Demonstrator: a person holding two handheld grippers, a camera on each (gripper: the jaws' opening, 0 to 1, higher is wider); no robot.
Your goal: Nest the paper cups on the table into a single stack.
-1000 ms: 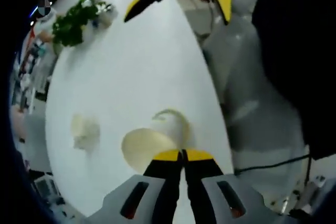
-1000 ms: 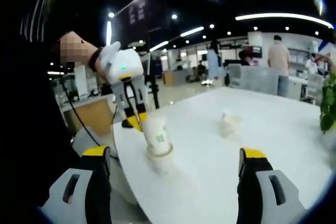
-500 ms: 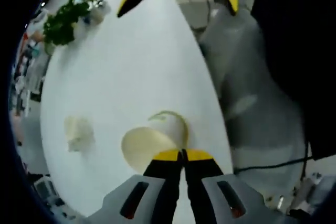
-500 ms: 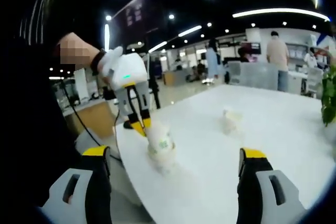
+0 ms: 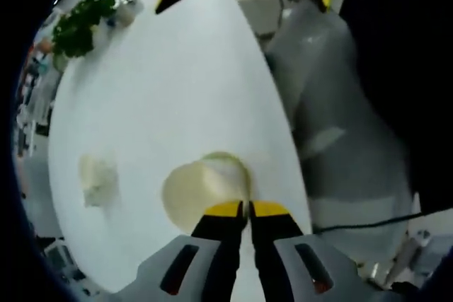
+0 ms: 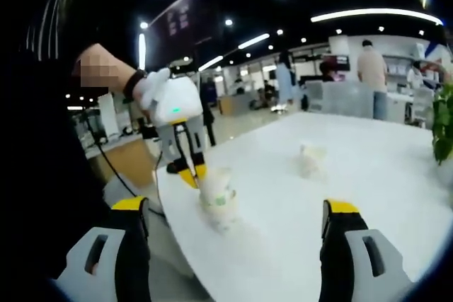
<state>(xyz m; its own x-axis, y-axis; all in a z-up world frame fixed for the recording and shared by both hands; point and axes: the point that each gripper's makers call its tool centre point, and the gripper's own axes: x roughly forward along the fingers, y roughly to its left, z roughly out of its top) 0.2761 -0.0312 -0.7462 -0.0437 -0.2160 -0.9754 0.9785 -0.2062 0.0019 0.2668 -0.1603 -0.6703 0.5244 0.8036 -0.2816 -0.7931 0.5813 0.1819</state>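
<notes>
On the table [image 6: 368, 175], stacked cups [image 6: 217, 199] sit near its edge, another cup [image 6: 309, 159] well apart behind.

The table [image 6: 368, 167] ahead of the right gripper's jaws has a smooth white top with a faint sheen that catches the ceiling lights. The paper cup [image 5: 202, 192], pinched at its rim between the left gripper's [image 5: 245, 210] closed jaws, looks matt cream inside; its outer wall is white paper with green print. That gripper's body is light grey moulded plastic, semi-gloss, with black jaws tipped in matt yellow. The right gripper [image 6: 235, 210] shows the same grey plastic, black jaws and yellow tips, spread wide.
</notes>
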